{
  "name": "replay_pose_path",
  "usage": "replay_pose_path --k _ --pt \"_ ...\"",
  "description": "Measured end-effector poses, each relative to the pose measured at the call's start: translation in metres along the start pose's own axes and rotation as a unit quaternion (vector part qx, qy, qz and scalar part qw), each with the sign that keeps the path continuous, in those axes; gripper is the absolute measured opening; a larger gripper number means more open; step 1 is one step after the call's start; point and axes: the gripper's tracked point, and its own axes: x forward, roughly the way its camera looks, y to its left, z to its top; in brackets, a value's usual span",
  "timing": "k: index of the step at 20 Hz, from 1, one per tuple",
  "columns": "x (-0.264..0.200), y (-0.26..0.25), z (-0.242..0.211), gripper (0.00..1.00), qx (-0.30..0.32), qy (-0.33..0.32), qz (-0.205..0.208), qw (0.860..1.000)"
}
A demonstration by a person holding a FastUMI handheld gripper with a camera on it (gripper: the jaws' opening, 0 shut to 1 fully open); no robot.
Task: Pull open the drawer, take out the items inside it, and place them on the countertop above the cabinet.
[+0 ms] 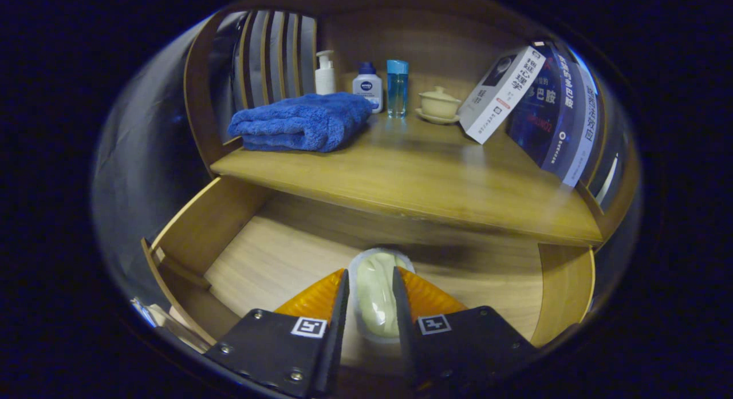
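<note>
- Gripper (pixel 370 284), nearest the lens: two fingers (pixel 320 299) close together, clamped on either side of a pale oval soap in a clear wrapper (pixel 375 293); both fingers pressed against the packet's edges.
- Soap packet: held lengthwise between the fingers, far end poking out just past the tips, over the drawer floor; whether lifted or resting on the wood, cannot tell.
- Drawer (pixel 275 250): pulled open, light wooden floor and side walls in view to either side of the fingers.
- Countertop (pixel 424 176): wooden shelf directly above and beyond the drawer.
- Blue folded towel (pixel 300 121): lying on the countertop at the far left.
- White pump bottle (pixel 324 72): upright behind the towel, against the back panel.
- White bottle with blue cap (pixel 368 85): upright just beside the pump bottle, touching the towel's edge as seen.
- Clear blue bottle (pixel 397 87): upright just beside the white bottle.
- Pale lidded cup on a saucer (pixel 439 104): near the back, between the blue bottle and the books.
- Books (pixel 550 113): several, leaning tilted at the right end of the countertop, white one (pixel 495 95) foremost.
</note>
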Motion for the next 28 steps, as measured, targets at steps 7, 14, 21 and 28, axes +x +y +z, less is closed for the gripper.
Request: replay_pose_path --k 7,14,21,28 --pt "-0.008 0.0 0.008 0.44 0.011 -0.027 0.01 1.0" --pt "0.001 -0.015 -0.003 0.44 -0.01 -0.006 -0.017 1.0" --pt "0.009 -0.014 -0.025 0.44 -0.02 0.051 -0.019 0.998" --pt "0.01 -0.021 -0.027 0.18 -0.034 0.029 -0.03 0.999"
